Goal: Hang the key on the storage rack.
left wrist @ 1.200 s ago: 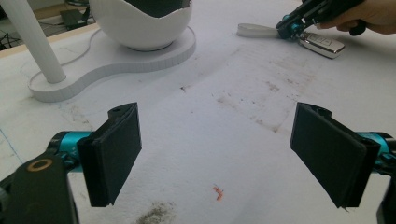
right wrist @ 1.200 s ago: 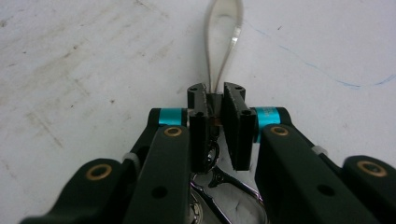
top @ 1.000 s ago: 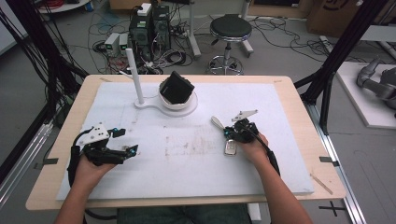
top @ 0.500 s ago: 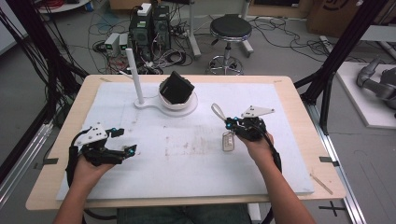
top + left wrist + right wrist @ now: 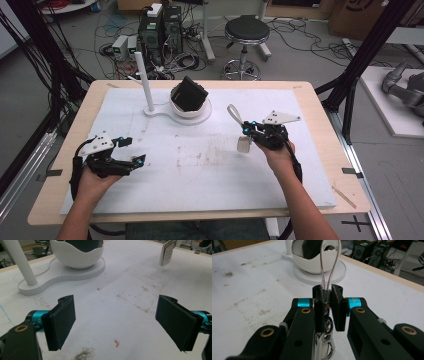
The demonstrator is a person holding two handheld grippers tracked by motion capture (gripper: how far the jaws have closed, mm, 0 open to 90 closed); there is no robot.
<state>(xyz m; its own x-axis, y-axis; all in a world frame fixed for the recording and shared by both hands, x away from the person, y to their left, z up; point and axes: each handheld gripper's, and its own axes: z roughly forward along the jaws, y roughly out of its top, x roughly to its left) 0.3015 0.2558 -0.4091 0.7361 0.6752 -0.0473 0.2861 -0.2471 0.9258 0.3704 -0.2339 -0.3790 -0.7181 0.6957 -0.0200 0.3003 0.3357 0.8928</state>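
My right gripper [image 5: 251,131] is shut on a keychain, held above the white mat right of centre. A pale strap loop [image 5: 233,113] stands up from the jaws, and a small light tag [image 5: 243,145] hangs below them. In the right gripper view the loop [image 5: 329,262] rises from the closed right gripper [image 5: 327,293] and a metal clasp [image 5: 325,345] dangles underneath. My left gripper [image 5: 134,150] rests low at the mat's left, open with nothing between its jaws. From the left gripper [image 5: 116,322] the hanging tag [image 5: 167,253] appears far off.
A white stand with a bowl [image 5: 191,109] holding a black block [image 5: 189,93] and an upright post [image 5: 143,80] sits at the back centre of the mat. The wooden table edge [image 5: 320,115] frames the mat. A stool [image 5: 245,30] and cables lie beyond.
My right gripper has risen and drifted slightly right, lifting the keychain so its tag hangs off the mat. The left gripper has stayed still.
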